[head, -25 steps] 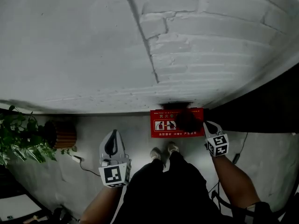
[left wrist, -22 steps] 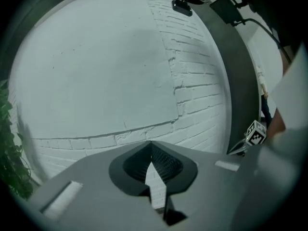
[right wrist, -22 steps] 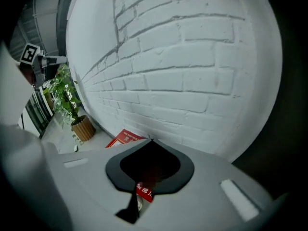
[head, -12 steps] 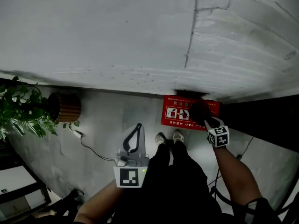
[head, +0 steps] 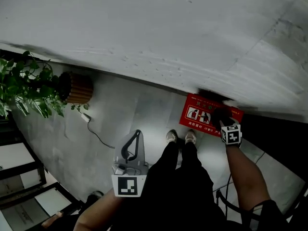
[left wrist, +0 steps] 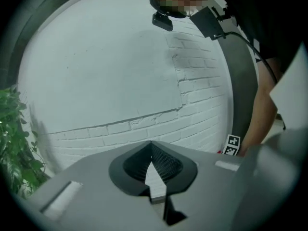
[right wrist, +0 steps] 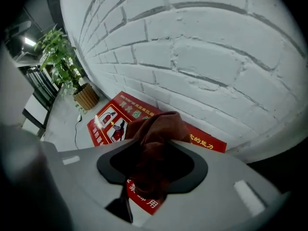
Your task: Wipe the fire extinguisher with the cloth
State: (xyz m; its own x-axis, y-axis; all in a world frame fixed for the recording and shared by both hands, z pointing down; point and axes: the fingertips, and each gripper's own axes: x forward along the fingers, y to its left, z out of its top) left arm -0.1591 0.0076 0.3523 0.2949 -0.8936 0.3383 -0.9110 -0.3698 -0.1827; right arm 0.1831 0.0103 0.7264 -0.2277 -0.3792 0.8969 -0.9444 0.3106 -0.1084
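Note:
A red panel (head: pixel 204 113) with fire extinguisher pictures lies on the floor against the white brick wall; it shows again in the right gripper view as the red panel (right wrist: pixel 113 121). No extinguisher itself shows. My right gripper (head: pixel 223 119) points steeply down over the panel. Its jaws are opening, and the dark red cloth (right wrist: pixel 156 129) still hangs bunched between them; the cloth (head: pixel 220 113) is a dark lump in the head view. My left gripper (head: pixel 136 134) is held out over bare floor, left of my legs. In its own view the left gripper (left wrist: pixel 151 146) is shut with nothing in it.
A potted plant (head: pixel 26 83) in a wicker pot (head: pixel 79 88) stands at the left by the wall. A cable (head: pixel 98 136) runs across the grey floor. My feet (head: pixel 182 137) stand just before the red panel. Dark shelving (head: pixel 19 172) fills the lower left.
My head turned, so the wall and floor swung across the view. The right gripper sank with the cloth onto the red panel. The left gripper shifted sideways.

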